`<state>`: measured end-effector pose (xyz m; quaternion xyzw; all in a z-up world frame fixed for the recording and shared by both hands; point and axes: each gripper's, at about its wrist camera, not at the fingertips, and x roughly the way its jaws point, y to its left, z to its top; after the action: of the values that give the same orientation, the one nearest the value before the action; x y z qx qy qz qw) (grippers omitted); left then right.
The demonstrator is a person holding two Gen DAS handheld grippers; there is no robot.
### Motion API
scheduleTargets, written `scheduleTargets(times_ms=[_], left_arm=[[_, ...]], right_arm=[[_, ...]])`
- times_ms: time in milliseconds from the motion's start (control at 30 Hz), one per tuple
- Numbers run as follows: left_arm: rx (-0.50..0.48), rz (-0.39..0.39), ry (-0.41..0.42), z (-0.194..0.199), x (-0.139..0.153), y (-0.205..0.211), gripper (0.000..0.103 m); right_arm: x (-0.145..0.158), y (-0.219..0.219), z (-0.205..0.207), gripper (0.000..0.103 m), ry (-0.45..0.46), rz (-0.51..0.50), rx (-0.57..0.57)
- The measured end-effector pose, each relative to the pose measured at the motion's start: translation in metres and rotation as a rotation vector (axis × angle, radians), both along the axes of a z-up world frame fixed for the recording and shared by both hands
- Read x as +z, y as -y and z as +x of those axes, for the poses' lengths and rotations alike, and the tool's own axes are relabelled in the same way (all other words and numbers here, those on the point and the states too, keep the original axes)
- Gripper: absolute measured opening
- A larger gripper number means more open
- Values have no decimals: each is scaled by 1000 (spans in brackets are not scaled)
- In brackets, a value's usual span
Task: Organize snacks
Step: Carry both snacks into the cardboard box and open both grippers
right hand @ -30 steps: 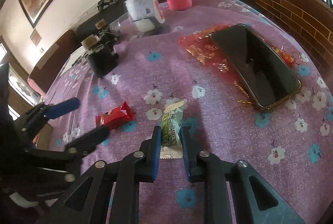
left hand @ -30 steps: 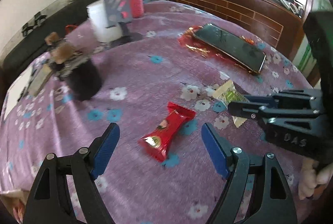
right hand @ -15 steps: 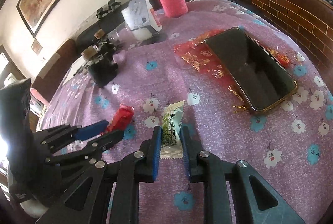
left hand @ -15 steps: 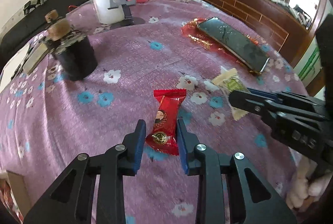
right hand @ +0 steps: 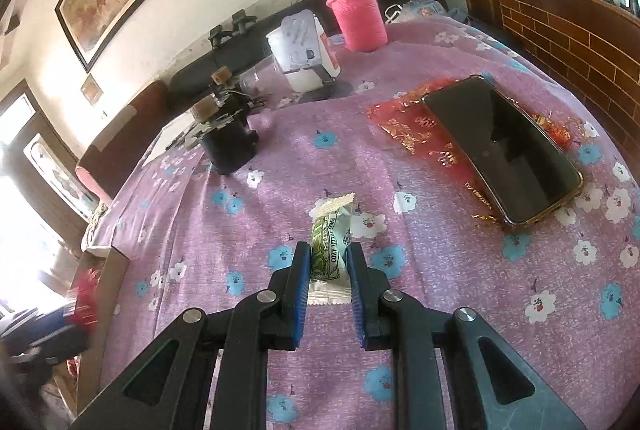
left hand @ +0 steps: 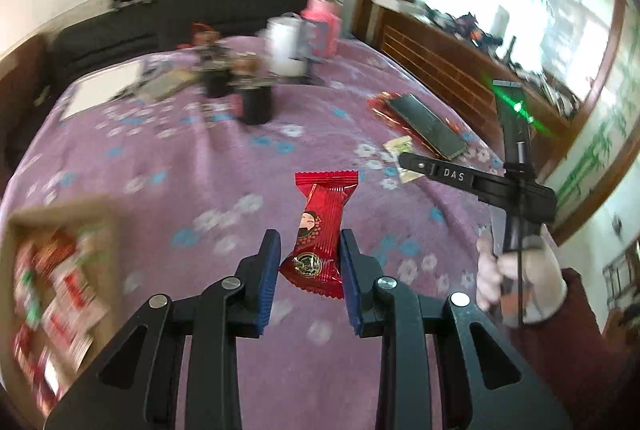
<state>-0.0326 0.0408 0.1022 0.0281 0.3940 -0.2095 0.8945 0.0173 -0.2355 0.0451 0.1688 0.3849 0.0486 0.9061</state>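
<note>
My left gripper [left hand: 309,250] is shut on a red snack packet [left hand: 320,230] and holds it above the purple flowered tablecloth [left hand: 200,170]. My right gripper [right hand: 329,262] is shut on a green and white snack packet [right hand: 331,242], low over the cloth. The right gripper also shows in the left wrist view [left hand: 404,160], at the right. A cardboard box [left hand: 60,270] with several snack packets sits at the left edge in the left wrist view, blurred; its corner shows in the right wrist view [right hand: 108,270].
A black phone [right hand: 504,150] lies on a red and gold bag [right hand: 408,122] at the right. A black jar [right hand: 230,142], a white container [right hand: 300,58] and a pink-sleeved bottle [right hand: 356,14] stand at the back. A wooden headboard [right hand: 560,30] borders the right.
My left gripper closed on the red packet, lifted it and swung left, bringing the cardboard box into view. My right gripper stays shut on the green packet.
</note>
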Motion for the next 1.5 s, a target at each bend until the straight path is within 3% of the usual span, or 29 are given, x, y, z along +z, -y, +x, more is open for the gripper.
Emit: scheduleTargets(times_ms=[233,333,500,700,900,1200,1400,1500], left_arm=[[241,-105,23,-59,3,-105,27],[344,-103,32,-78,-4,-143,27],[449,-141,5,-91,-18,-191,27],[443,-193,-60,-91,-42,-197,27],[438,-205,-142,-92,-64,-195,27],[468,-167,-177,-86,-75,-195,27],[497,-174,-164,-88,-74,-200,34],[518,-176,-162,-91,-71,-204,44]], right_arm=[[-2,-20,-3,19,15,-77,22],[1,-30,-5,19,29,-101,41],[29,-78,-24,19,43,-120,145],[64,-181,-58,19,98,-149,393],[59,-278,-73,19,60,-140,615],[16,-359,-67,19,-27,-207,713],[-1,-375,-61,19,-62,-239,725],[-3,-375,-61,21,-61,-238,729]])
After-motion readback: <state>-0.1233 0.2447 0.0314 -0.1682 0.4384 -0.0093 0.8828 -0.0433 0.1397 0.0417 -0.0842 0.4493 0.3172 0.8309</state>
